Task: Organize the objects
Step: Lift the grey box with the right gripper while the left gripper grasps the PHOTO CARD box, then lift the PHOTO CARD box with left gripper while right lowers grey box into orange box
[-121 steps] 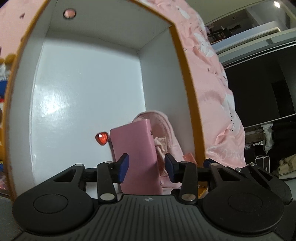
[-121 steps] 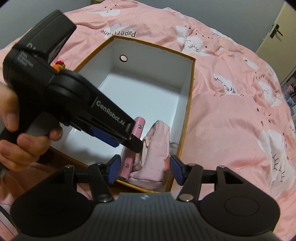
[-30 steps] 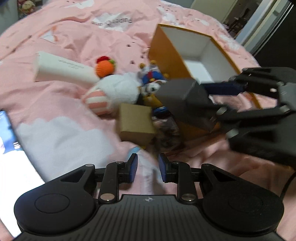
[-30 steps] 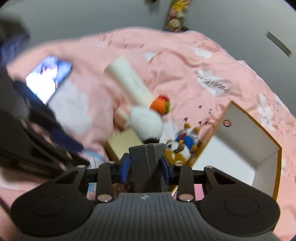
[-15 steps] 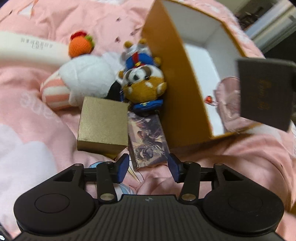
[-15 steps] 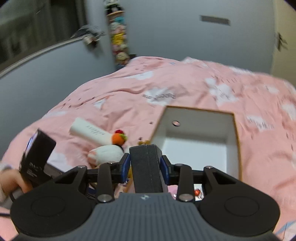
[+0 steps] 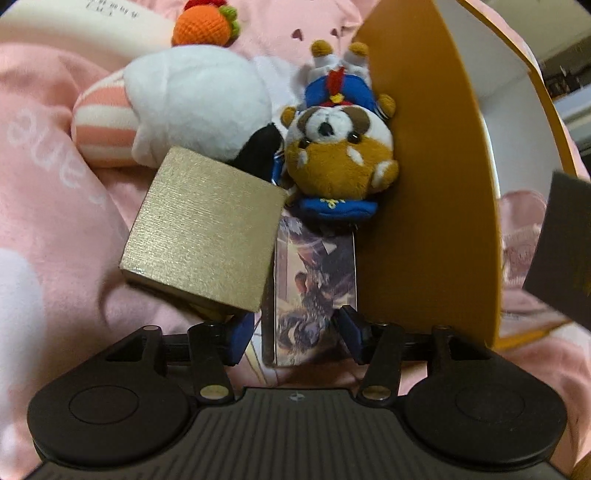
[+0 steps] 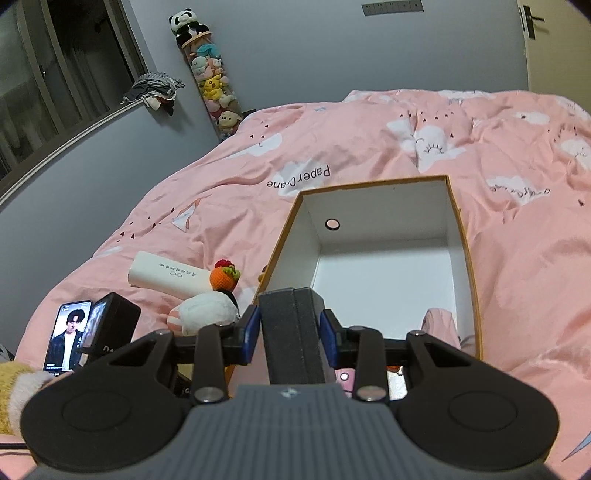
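My left gripper (image 7: 293, 338) is open, its fingers on either side of the near end of a picture-printed card box (image 7: 314, 291) lying on the pink bedspread against the orange wall of the open box (image 7: 428, 206). A gold box (image 7: 207, 232) lies left of it, a raccoon plush (image 7: 338, 147) behind. My right gripper (image 8: 290, 334) is shut on a dark grey box (image 8: 293, 332), held above the near end of the open box (image 8: 465, 236). The grey box also shows at the right edge of the left wrist view (image 7: 565, 251). A pink pouch (image 8: 439, 325) lies inside.
A white plush with a striped part (image 7: 184, 99), an orange crochet fruit (image 7: 203, 24) and a long white box (image 8: 166, 278) lie left of the open box. A lit phone (image 8: 68, 334) lies on the bedspread at far left. A plush column (image 8: 210, 77) stands by the wall.
My left gripper has come down close to the picture card box and its fingers now flank it. My right gripper, still holding the grey box, has moved nearer over the open box.
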`<state>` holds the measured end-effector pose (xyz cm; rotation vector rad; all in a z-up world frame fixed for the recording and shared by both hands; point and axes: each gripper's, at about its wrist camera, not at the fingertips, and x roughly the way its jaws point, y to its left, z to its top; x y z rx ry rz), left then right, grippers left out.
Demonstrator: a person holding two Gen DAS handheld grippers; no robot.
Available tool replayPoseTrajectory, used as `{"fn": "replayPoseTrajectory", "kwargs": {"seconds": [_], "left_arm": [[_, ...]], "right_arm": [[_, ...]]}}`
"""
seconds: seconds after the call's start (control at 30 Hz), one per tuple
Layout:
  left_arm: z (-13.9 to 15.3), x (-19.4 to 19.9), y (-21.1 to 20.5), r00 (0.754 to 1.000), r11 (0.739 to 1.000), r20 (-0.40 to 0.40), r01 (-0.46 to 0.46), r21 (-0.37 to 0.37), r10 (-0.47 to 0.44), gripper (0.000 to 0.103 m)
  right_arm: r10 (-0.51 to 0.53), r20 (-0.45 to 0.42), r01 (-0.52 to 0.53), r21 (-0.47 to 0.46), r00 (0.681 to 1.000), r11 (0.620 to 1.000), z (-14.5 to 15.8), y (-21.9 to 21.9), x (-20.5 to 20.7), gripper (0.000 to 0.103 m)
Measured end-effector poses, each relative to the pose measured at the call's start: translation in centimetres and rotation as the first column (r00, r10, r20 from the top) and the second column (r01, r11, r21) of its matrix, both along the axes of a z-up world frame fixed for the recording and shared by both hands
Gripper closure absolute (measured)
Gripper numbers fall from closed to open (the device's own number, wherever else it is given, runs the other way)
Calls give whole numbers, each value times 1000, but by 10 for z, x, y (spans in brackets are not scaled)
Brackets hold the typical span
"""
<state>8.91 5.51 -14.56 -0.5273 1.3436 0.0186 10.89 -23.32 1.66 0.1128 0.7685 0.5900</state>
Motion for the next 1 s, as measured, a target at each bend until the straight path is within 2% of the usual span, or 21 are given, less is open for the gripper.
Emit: {"fn": "replayPoseTrajectory", "kwargs": {"seconds": [0.23,0.37,0.47,0.63,0.87,0.9,1.0], "left_arm": [[-22,1,14,995,985,-4,-104,-134,104,40],[-20,-1,16,994,985,6,-107,-138,109,53],[-11,-7,20,992,983,28,-116,-141,121,65],[11,-19,21,989,987,93,-104,-122,115,75],[49,-40,22,972,987,192,-114,-117,135,78],[51,-24,34,968,986,207,-116,-117,139,78],[66,-27,39,954,984,254,-127,-128,156,78]], "right_arm": [[-14,-35,15,18,999,1000,-11,-7,7,66],[-40,-60,42,26,997,999,-15,-11,10,66],[-60,-78,64,44,995,997,-16,-16,14,66],[-100,-84,103,29,991,994,-15,-20,18,66],[-107,-117,112,41,987,993,-15,-22,28,66],[-103,-123,109,45,987,993,-15,-21,29,66],[-86,-155,97,64,984,993,-20,-15,33,66]]}}
